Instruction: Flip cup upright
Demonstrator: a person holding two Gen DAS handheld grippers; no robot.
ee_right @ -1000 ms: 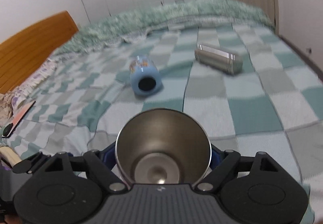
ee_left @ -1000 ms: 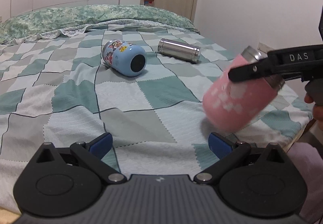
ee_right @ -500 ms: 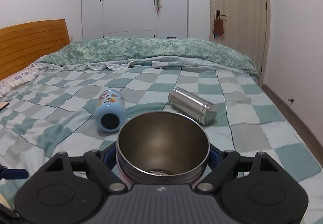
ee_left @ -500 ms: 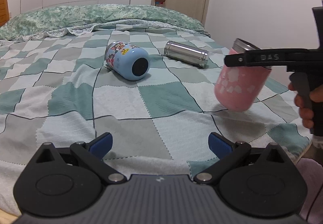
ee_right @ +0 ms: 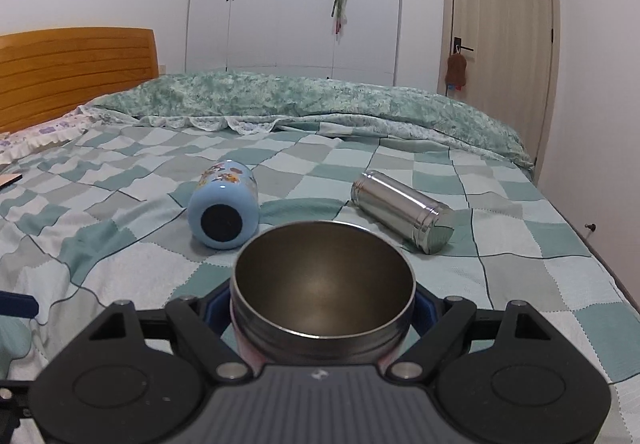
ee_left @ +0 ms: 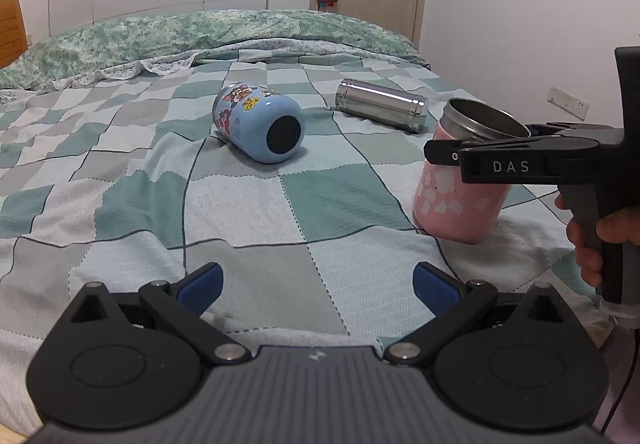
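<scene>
Pink cup point(ee_left: 460, 200) now upright in right gripper point(ee_right: 322, 308) (base only leftward-visible).

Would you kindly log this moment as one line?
right gripper: shut on pink cup | cup: upright on bed | left gripper: open

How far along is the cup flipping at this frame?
Done: pink cup stands mouth-up on the bedspread. In hand: right gripper clamps its rim. Left: release; blue cup and steel cup lie sideways; left gripper is open.
</scene>
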